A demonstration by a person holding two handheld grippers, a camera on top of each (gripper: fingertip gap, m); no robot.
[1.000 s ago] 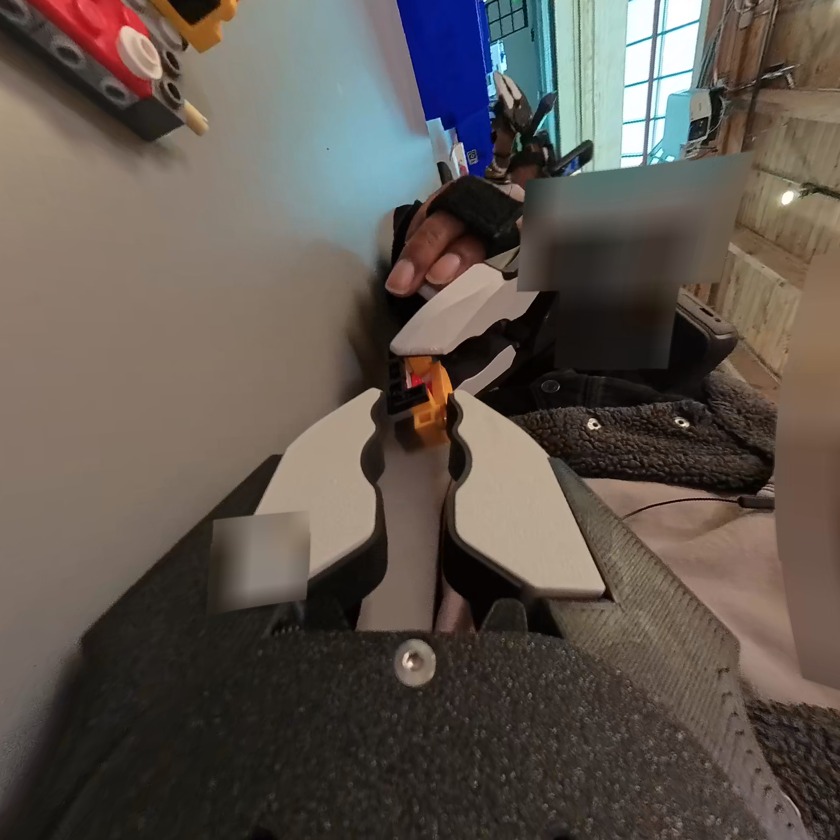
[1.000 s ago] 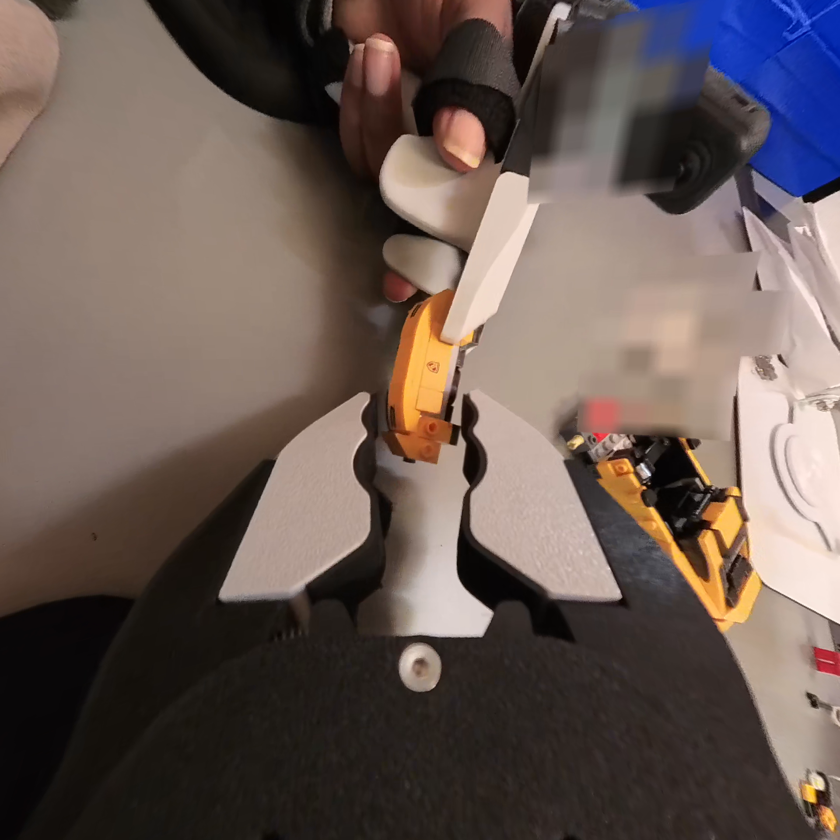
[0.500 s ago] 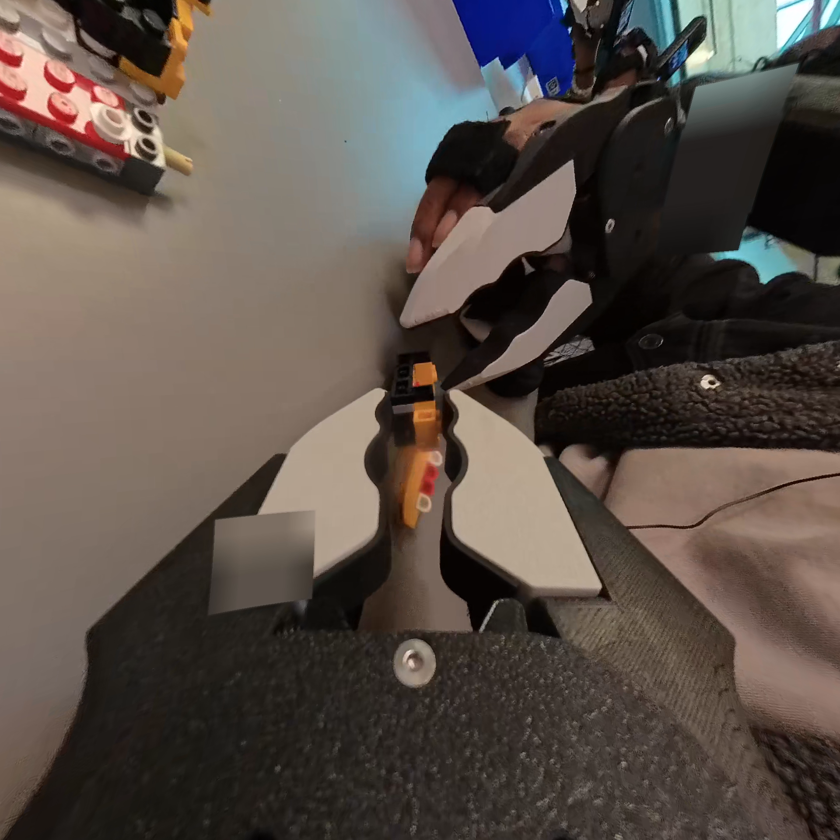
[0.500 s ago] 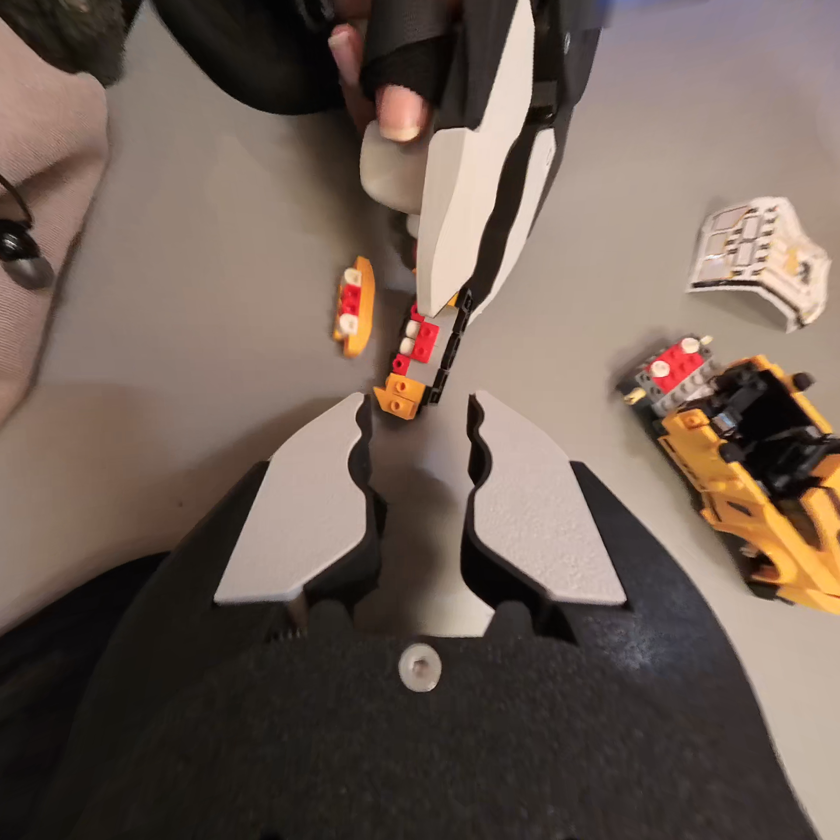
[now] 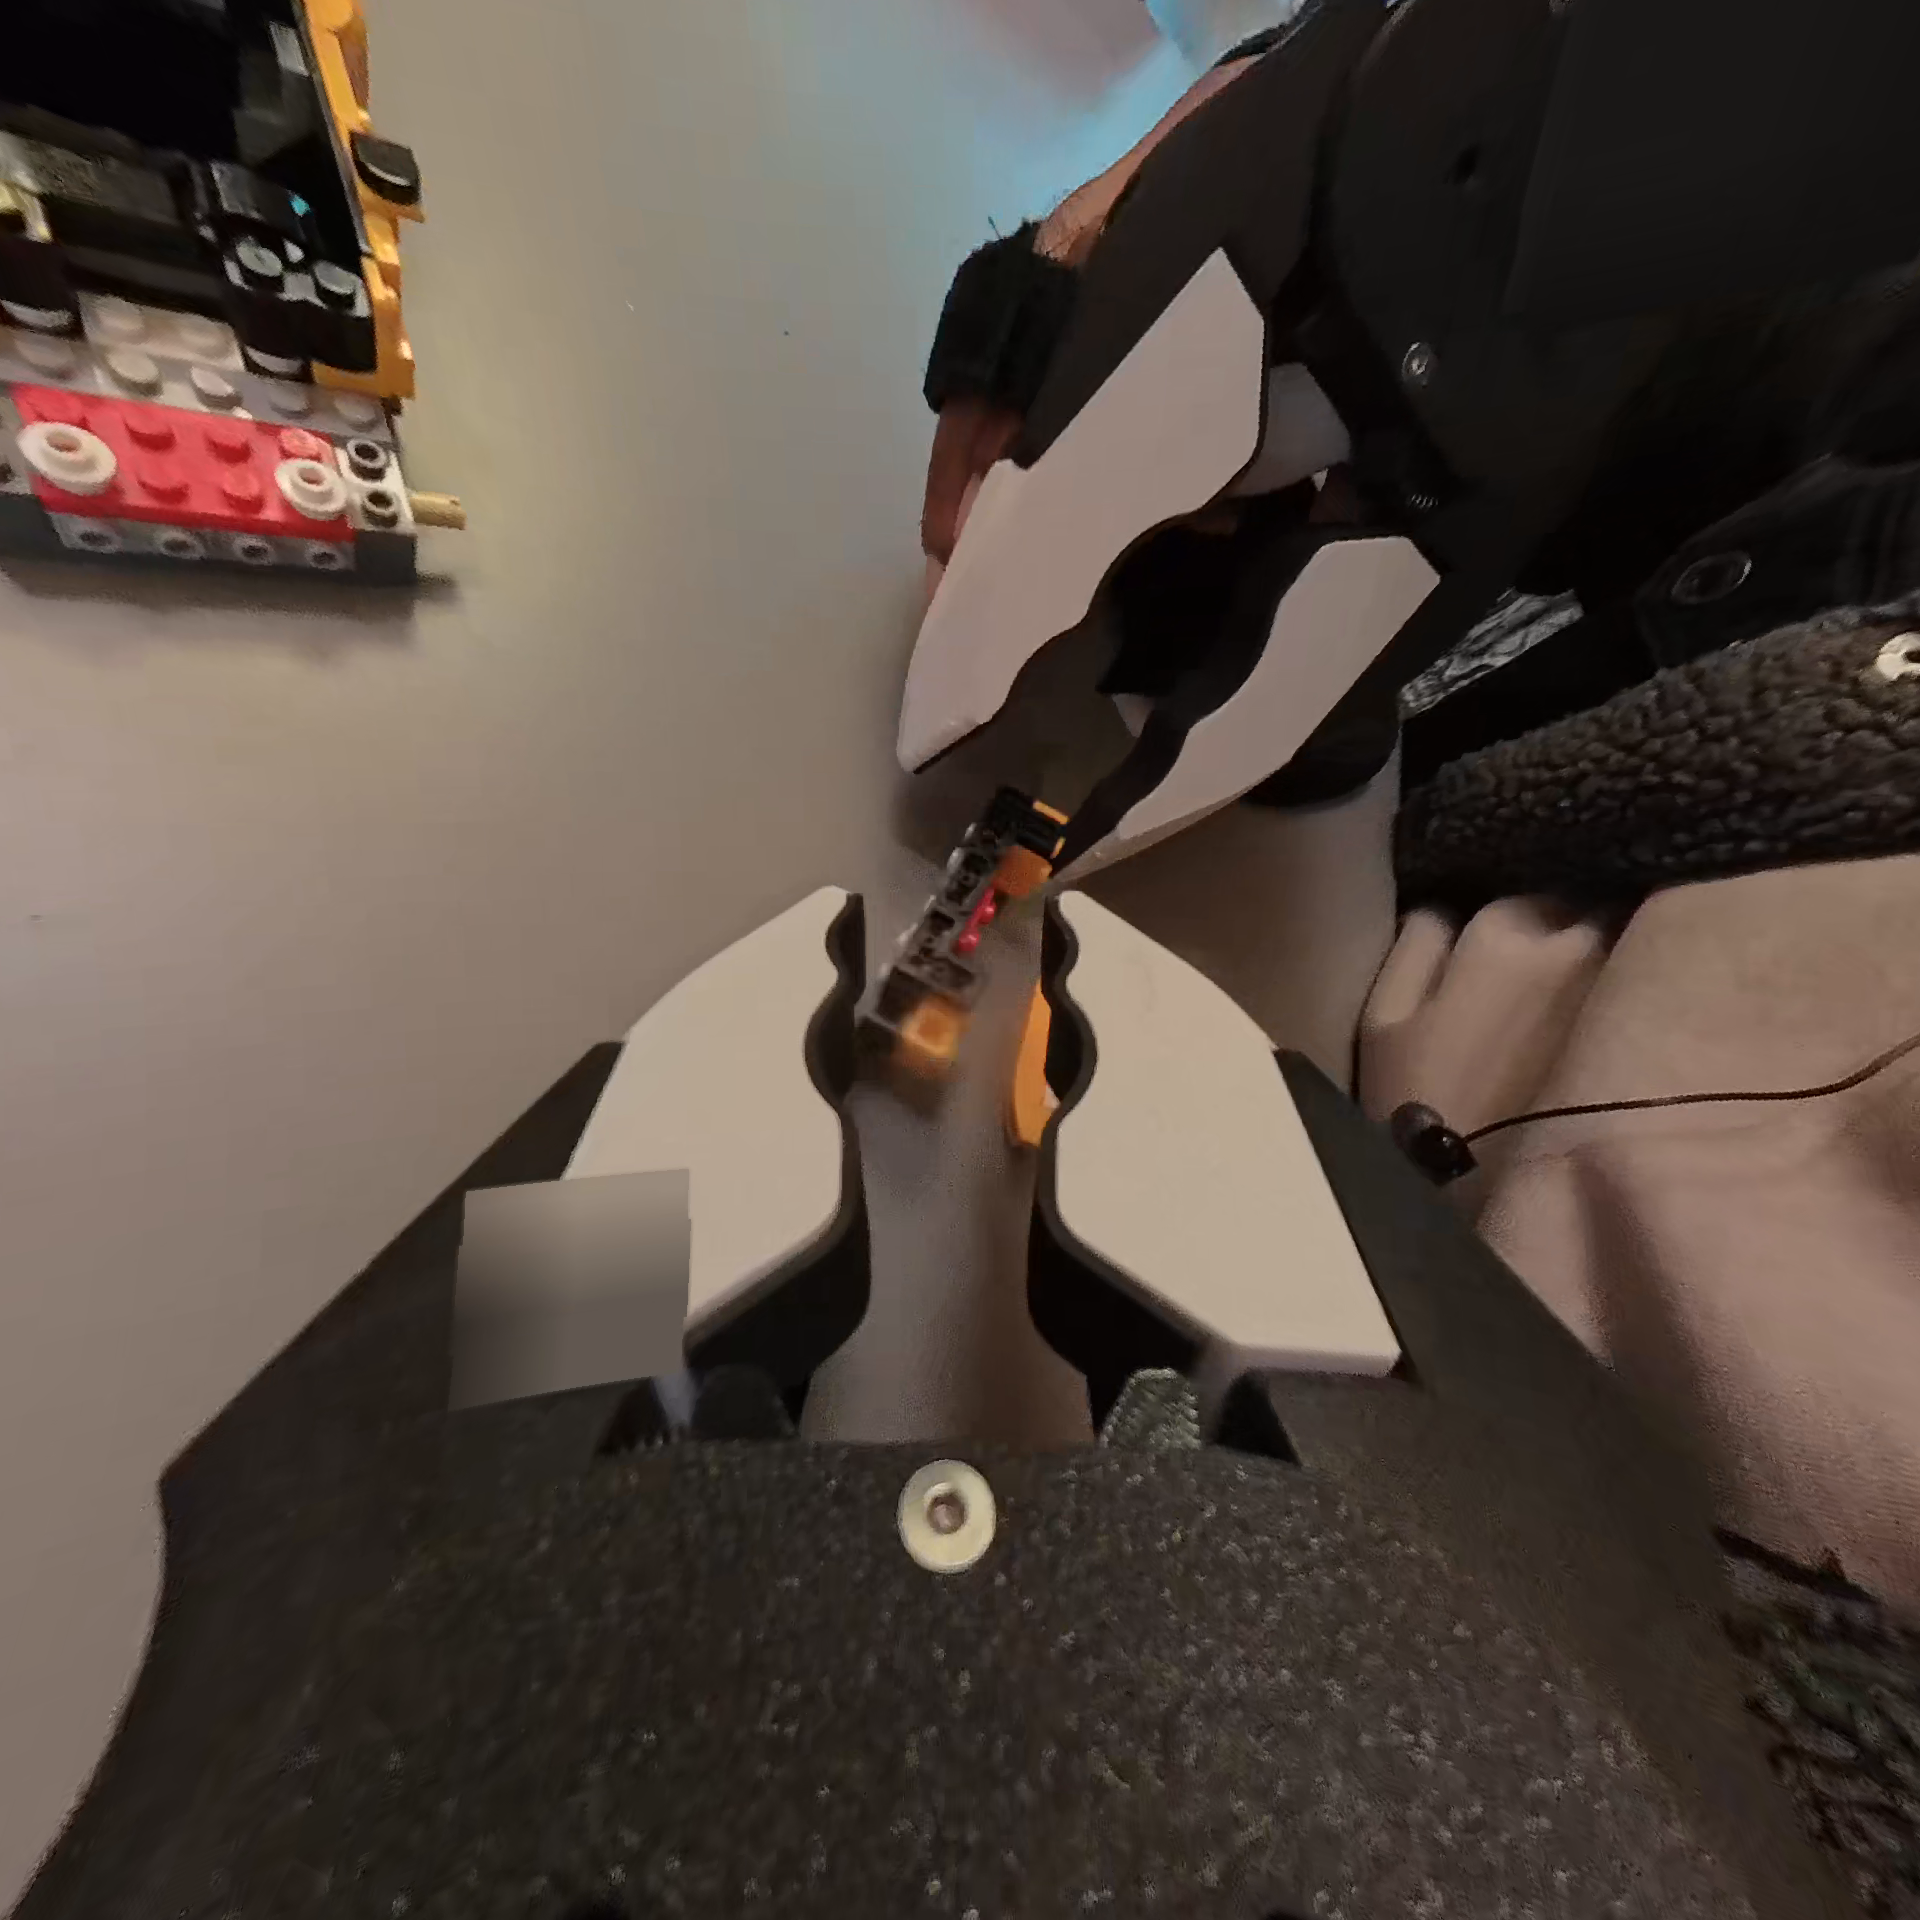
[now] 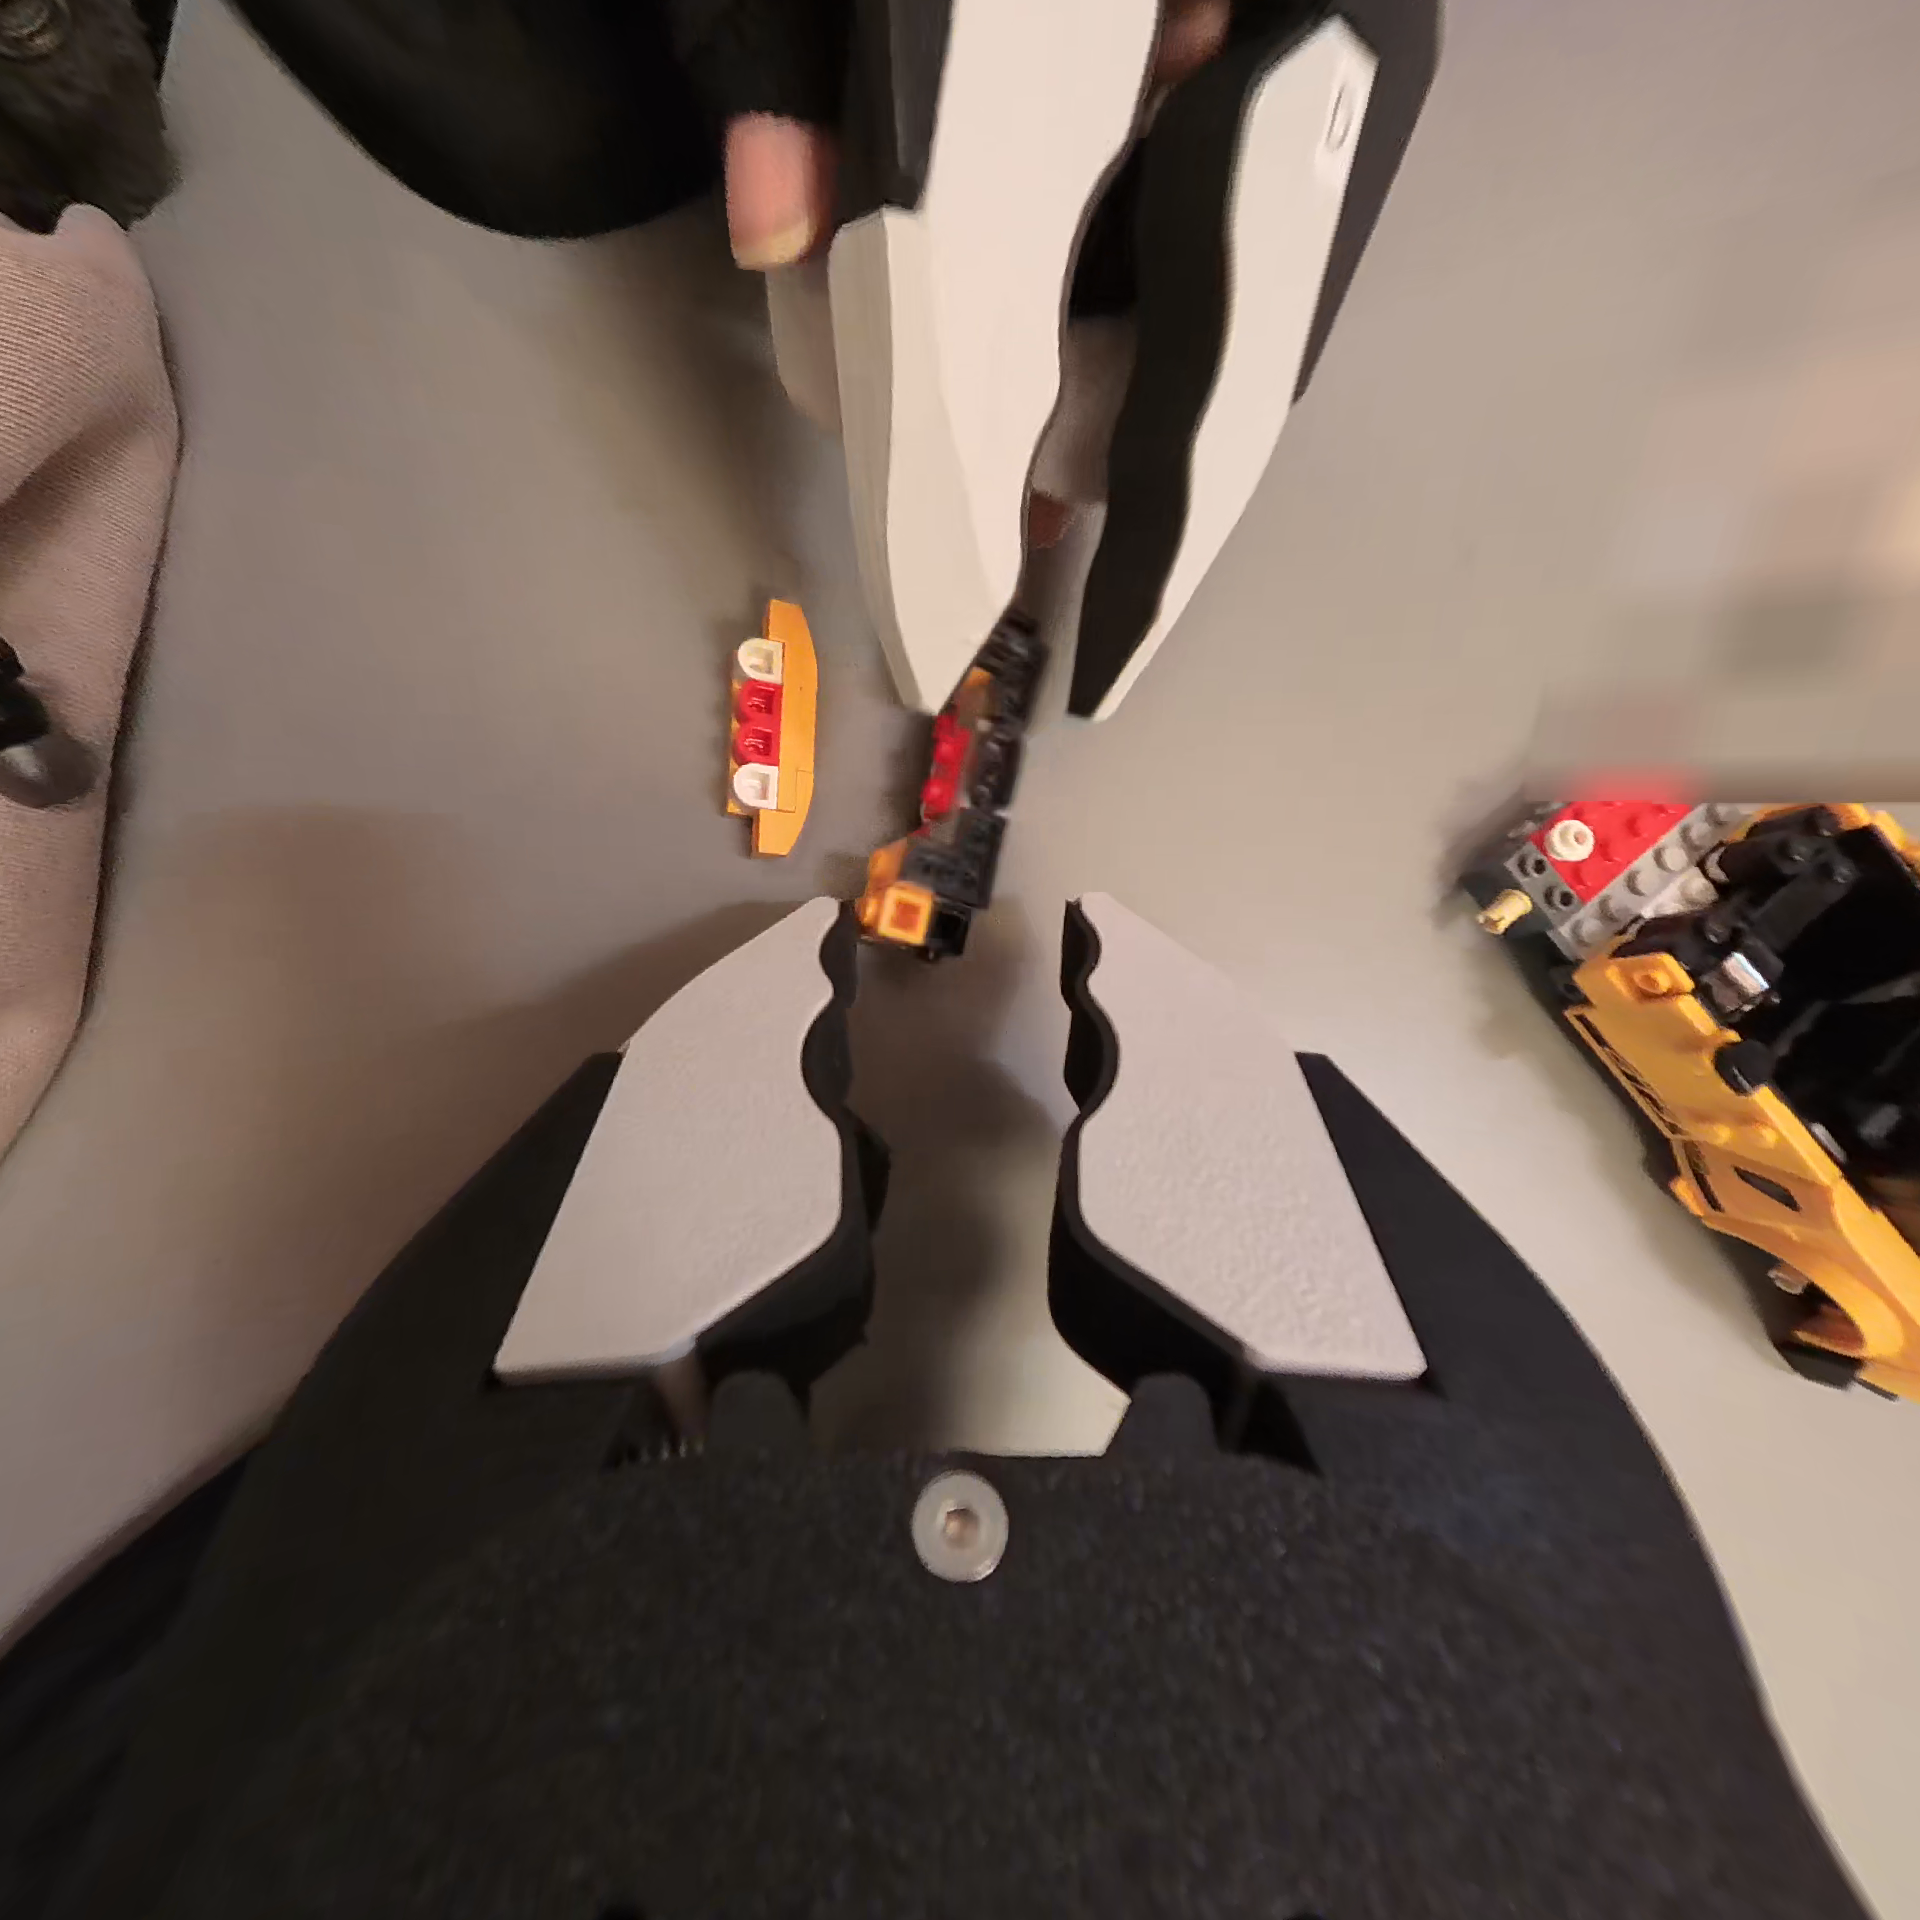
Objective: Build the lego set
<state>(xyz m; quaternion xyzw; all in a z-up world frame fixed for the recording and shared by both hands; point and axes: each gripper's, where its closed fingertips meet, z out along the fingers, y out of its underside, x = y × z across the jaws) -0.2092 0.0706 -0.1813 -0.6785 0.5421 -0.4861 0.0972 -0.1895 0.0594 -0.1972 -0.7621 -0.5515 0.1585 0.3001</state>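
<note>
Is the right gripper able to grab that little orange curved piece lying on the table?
Probably yes. The right gripper is open and empty, and the orange curved piece lies bare on the table just ahead and left of it. The left gripper, over the black-and-orange strip alongside, might crowd it.

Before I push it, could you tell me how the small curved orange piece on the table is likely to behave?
The curved orange piece looks like small, hard plastic, so it is probably stiff and very light. It lies flat on the smooth table, so a push would likely make it slide or spin, not roll. Its red and white inserts might pop loose under a hard pinch.
</note>
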